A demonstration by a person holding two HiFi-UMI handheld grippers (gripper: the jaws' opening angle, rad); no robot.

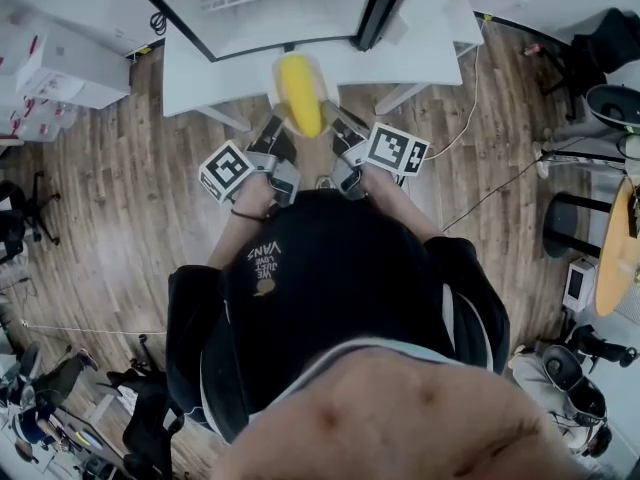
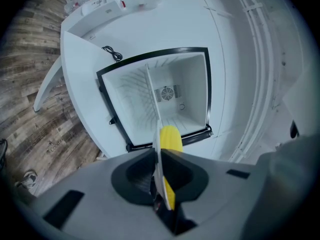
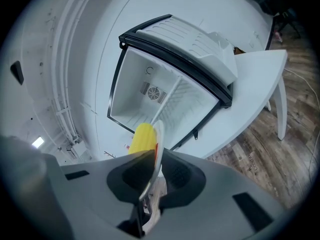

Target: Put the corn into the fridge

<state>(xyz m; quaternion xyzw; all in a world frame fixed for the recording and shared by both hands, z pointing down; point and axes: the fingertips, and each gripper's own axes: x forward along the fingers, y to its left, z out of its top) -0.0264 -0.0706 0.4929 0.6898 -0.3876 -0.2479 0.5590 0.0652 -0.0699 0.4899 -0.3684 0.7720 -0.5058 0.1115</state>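
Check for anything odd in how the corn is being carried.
The corn sits inside neither set of jaws. It is pinched between the left gripper and the right gripper, each with its jaws together, in front of the open fridge. That hold looks liable to slip.

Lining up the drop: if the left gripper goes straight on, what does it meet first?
Probably the open fridge: its mouth lies dead ahead, and the wire shelf's front edge sits about in line. Depth is unclear.
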